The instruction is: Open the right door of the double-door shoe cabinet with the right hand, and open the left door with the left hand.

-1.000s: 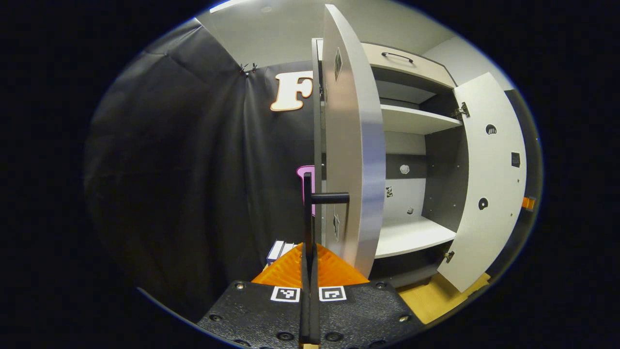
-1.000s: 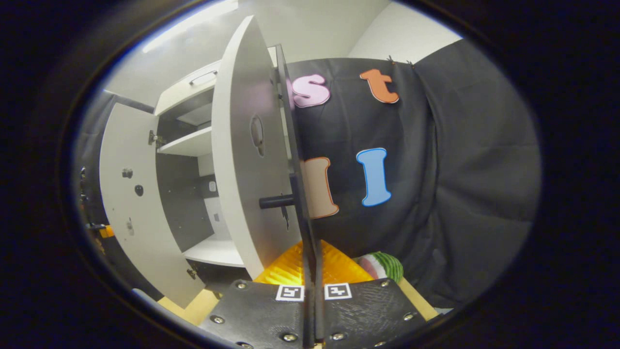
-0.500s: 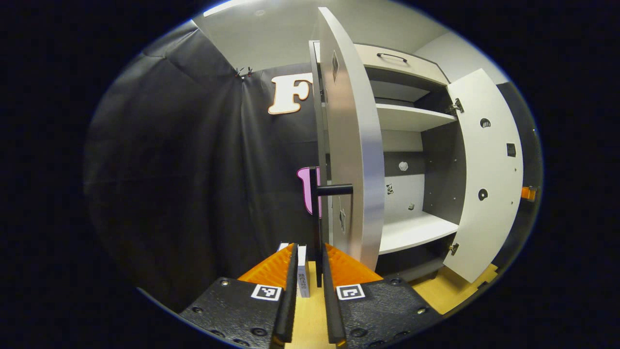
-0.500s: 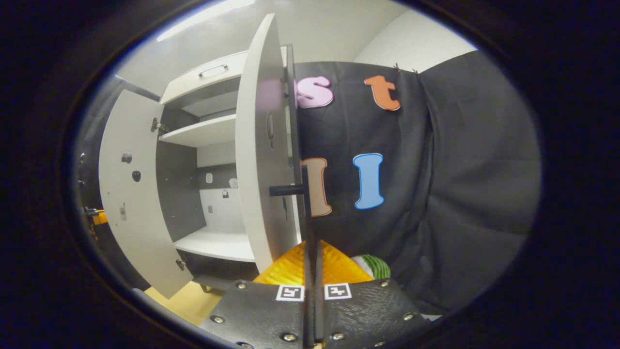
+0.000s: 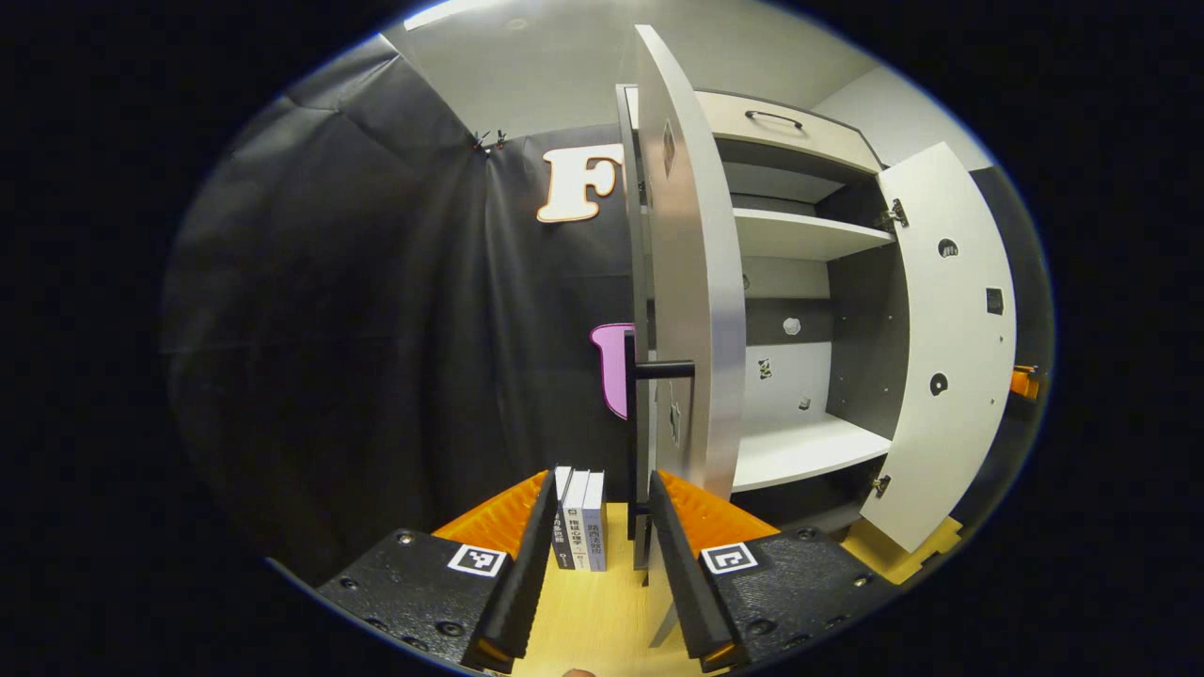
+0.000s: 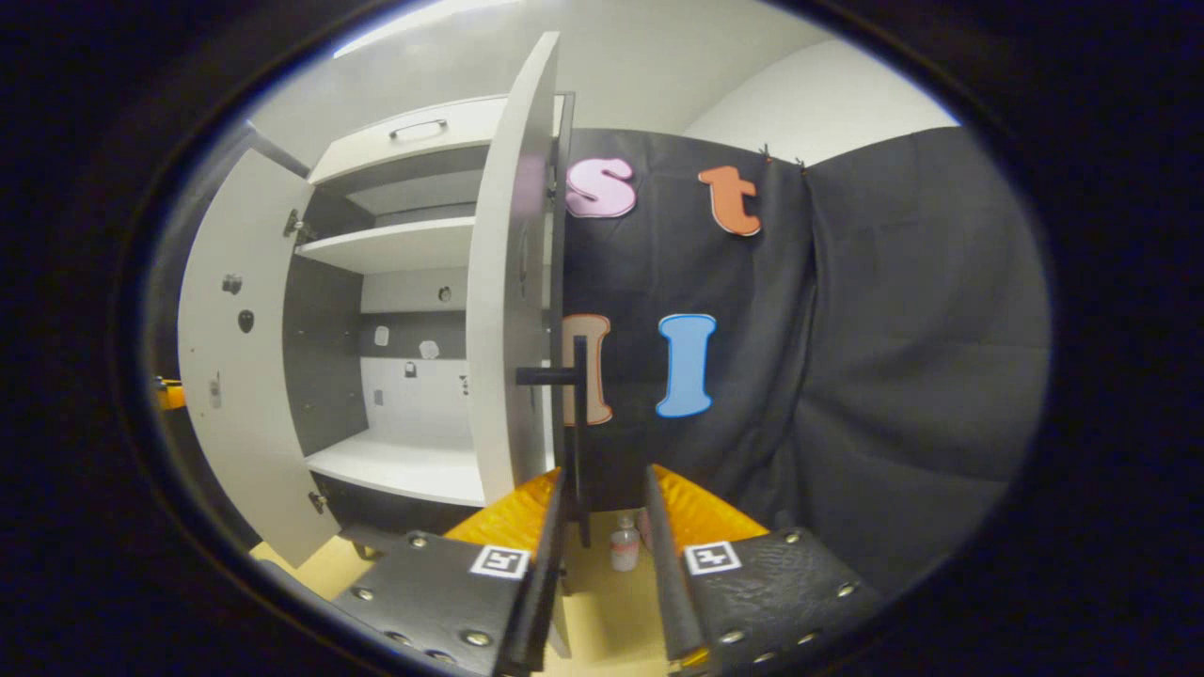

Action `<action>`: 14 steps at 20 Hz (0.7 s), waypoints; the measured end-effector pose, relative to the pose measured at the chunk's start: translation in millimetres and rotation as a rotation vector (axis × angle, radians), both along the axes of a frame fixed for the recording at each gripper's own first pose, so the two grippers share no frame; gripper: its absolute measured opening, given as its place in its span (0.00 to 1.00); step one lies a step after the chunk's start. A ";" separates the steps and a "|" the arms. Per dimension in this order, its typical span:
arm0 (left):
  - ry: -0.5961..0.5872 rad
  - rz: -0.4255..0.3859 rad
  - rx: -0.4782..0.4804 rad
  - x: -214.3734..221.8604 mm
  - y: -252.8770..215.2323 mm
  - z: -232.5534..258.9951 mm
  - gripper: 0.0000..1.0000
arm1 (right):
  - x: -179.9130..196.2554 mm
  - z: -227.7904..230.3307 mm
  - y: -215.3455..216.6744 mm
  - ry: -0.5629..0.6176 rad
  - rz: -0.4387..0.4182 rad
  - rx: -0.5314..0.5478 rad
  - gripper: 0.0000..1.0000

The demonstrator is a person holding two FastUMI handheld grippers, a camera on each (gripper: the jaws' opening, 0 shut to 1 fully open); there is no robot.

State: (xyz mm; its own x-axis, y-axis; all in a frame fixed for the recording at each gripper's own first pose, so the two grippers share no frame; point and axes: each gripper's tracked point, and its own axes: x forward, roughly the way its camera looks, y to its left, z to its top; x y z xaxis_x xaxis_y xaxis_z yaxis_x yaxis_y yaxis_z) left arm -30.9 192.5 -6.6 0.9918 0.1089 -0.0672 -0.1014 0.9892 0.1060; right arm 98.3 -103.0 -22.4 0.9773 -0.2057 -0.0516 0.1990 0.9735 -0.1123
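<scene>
Left gripper view, my left gripper (image 5: 594,564) fingers spread apart around the left door's handle (image 5: 632,442) without pressing it, left door (image 5: 691,310) swung open, right gripper view, my right gripper (image 6: 602,564) likewise parted beside the right door's handle (image 6: 580,432), right door (image 6: 508,310) open, shelves (image 6: 395,465) bare.

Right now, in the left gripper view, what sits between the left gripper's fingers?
The left door's handle stands in the gap, untouched, with upright books on the floor beyond the open left gripper.

White cabinet doors (image 5: 691,282), black handles (image 5: 632,414), wood-tone floor (image 5: 593,611).
</scene>
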 end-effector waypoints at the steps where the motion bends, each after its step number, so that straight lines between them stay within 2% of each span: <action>1: -0.002 0.006 -0.004 -3.0 -0.5 2.2 0.62 | -2.2 3.6 -1.4 -0.010 -0.011 0.003 0.52; 5: -0.008 0.026 0.031 -18.7 -7.2 18.0 0.79 | -19.6 21.0 -0.8 -0.042 -0.044 0.008 0.54; 10: -0.062 0.049 -0.004 -33.0 -36.1 52.9 0.80 | -39.1 41.2 31.6 -0.064 -0.049 0.026 0.54; 14: -0.095 -0.032 -0.003 -32.8 -83.9 64.2 0.80 | -32.8 40.9 99.6 -0.068 0.044 0.057 0.54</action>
State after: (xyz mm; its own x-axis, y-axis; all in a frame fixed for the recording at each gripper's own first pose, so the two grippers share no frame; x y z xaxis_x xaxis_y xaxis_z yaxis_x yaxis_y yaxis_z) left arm -63.7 108.5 57.6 0.9966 0.0774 0.0274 -0.0797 0.9923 0.0944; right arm 65.5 -3.5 18.5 0.9870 -0.1608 0.0047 0.1609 0.9860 -0.0444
